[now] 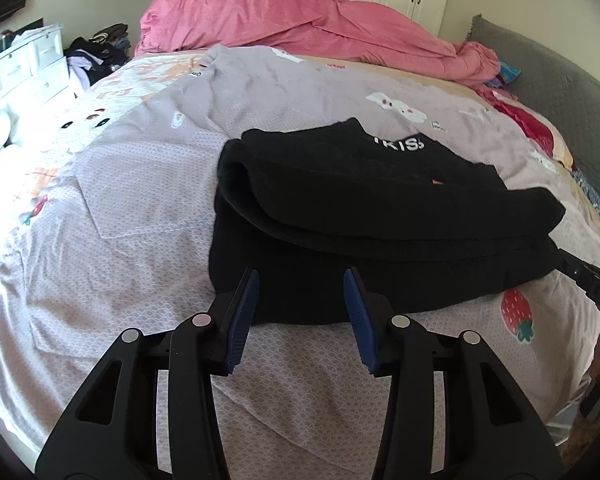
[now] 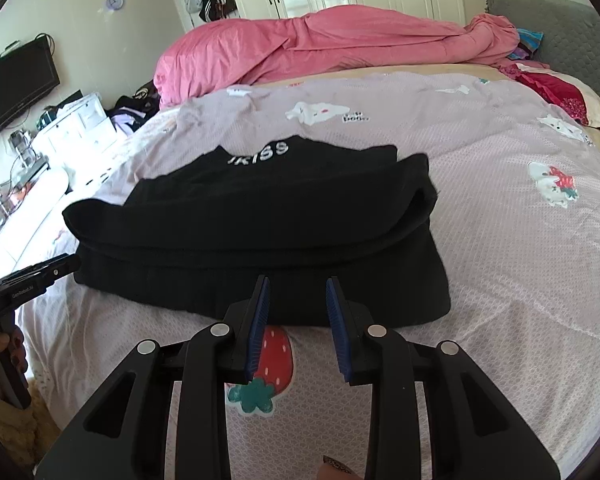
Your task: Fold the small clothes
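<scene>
Two tongs, both empty, both hanging just short of the near hem of the black garment point(image 1: 364, 240), which lies partly folded mid-bed on the lilac bedsheet point(image 1: 140, 208). Upper layer already doubled toward the near side over a wider lower layer; white lettering at the far edge.

Risks, biggest first:

1. Bedsheet gets pinched along with the hem. It's loose and wrinkled right under the garment edge. Either set of tongs diving too low would grab both fabrics, and the next fold would drag the whole sheet and shift the pile.

2. Garment layers separate. Upper fold sits loose and rolled at its left end in the left wrist view. Lifting only the bottom layer would likely let the top slide off and undo the fold.

3. Uneven pick. Left tongs point(image 1: 300, 320) sit toward the left part of the hem, right tongs point(image 2: 298, 330) toward the right part. If one bites before the other, or at a different depth, the fold line would skew.

4. Jaw gap. Both pairs stand partly open, nothing between the pads. Left gap looks wider than the right. The stacked hem may be too thick for the narrower gap, so the right one could push cloth ahead instead of taking it.

5. Black on black: layer edges are hard to tell apart, so a wrong-layer grab is plausible.
</scene>
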Available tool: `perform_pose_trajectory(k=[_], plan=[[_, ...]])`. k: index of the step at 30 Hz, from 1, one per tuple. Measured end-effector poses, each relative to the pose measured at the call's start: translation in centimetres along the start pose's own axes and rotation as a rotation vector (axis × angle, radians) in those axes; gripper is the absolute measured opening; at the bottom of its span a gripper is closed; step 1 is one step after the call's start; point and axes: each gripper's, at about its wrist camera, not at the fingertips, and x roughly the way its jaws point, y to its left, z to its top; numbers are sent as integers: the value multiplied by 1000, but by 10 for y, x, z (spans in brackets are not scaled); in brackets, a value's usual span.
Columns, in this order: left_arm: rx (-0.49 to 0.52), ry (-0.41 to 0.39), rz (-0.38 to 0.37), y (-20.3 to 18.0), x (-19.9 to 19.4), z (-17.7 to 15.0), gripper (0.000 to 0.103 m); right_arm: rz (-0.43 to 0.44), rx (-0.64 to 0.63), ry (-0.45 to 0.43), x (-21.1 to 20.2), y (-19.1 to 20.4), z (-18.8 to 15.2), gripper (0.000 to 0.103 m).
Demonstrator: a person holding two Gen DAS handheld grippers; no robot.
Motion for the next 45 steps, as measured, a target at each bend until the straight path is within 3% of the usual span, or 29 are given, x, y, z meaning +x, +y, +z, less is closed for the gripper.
perform_pose_trajectory(k=[10,17,28,35,39,45], plan=[[144,54,47,-27,37,3,36,-104,-82,60,35,-1,-3,28],[146,55,39,-25,51,21,36,-136,-131,53,62,0,12,28],[100,55,30,-11,77,64,36,-71,-81,62,102,-2,63,29],[5,44,29,16,85,95,36,-15,56,81,125,-22,98,29],[-47,-1,35,32,75,109,44,-35,94,66,129,-31,110,29],[-97,-2,36,55,72,107,45,-77,104,14,112,-44,116,33]])
